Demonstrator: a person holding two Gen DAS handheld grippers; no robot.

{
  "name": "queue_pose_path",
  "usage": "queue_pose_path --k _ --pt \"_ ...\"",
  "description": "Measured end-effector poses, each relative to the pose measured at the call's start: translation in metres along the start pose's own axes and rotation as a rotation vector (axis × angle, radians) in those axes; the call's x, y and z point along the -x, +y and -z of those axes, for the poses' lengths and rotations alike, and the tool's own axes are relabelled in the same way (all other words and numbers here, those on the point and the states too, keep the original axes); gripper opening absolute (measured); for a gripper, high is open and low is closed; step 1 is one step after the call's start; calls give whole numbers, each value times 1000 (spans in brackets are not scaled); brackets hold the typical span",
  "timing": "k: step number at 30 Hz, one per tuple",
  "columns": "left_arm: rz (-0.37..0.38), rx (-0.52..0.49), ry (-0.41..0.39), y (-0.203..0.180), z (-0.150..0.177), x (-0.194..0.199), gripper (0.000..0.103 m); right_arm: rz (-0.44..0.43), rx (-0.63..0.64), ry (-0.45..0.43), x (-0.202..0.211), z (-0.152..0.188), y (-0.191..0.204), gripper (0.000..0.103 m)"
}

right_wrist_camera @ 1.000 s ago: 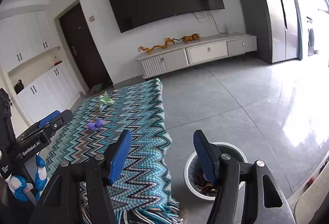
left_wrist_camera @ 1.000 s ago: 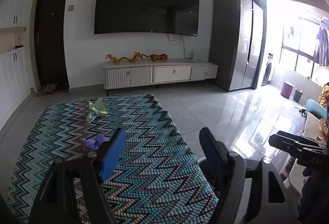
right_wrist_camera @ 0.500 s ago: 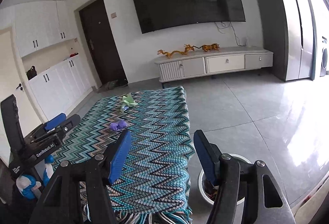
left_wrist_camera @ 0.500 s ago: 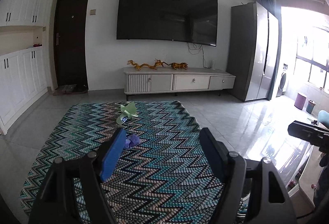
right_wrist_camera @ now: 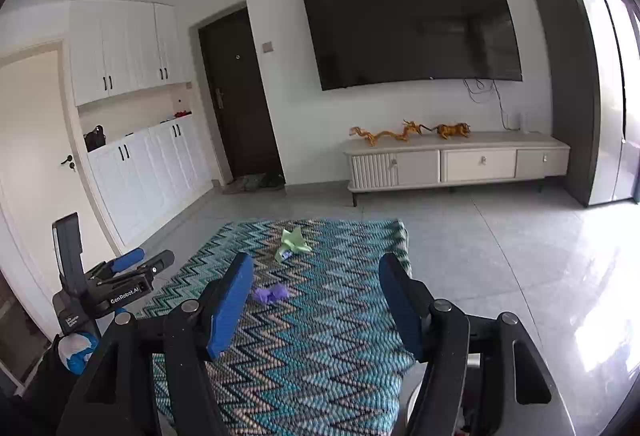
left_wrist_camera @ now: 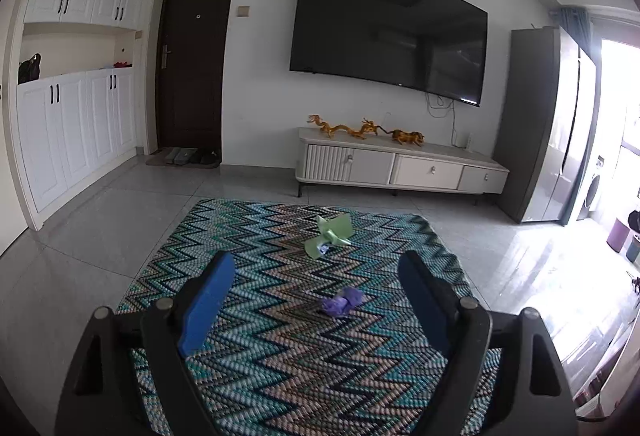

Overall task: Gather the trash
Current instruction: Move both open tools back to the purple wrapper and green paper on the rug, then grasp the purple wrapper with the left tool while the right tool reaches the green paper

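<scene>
Step in hand: approach phase; both tools face the trash on the zigzag-patterned teal woven rug, nothing picked up yet.
Left gripper: blue-padded fingers spread wide, holding nothing, above the near part of the rug.
Right gripper: fingers spread wide, empty, above the rug's near right corner.
Target 1: small crumpled purple wrapper, lying on the rug around its middle; in the left wrist view it sits between the two fingers but ahead of them, not touching.
Target 2: crumpled pale green paper piece, further off, near the far edge of the rug, well apart from the purple wrapper.
Receptacle: a round white rim of a bin shows partly at the bottom of the right wrist view, on the grey tiled floor beside the rug's near right corner; contents mostly hidden.
Next move (judgement): lower and advance the left gripper until the fingers straddle the purple wrapper, close on it gently since it looks light and soft, then carry it to the bin.
Caution: the rug weave may snag the fingertips on a low approach.
</scene>
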State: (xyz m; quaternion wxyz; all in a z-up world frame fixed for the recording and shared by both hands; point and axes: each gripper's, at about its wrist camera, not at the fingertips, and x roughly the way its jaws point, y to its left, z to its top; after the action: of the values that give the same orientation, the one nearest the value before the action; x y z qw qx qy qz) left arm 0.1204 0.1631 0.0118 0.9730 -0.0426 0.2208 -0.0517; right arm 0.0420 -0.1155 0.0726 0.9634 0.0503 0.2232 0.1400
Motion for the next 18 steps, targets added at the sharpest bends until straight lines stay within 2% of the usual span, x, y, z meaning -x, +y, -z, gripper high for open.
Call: queue_pose_path --k 6,14,18 --pt "25 22 64 11 2 -37 85 -32 18 -14 -25 -15 5 66" --pt "129 -88 232 -17 35 -111 85 -57 -3 37 -78 -22 -8 66" --pt "152 -97 284 -24 45 -142 85 -72 1 69 -118 -29 -15 66"
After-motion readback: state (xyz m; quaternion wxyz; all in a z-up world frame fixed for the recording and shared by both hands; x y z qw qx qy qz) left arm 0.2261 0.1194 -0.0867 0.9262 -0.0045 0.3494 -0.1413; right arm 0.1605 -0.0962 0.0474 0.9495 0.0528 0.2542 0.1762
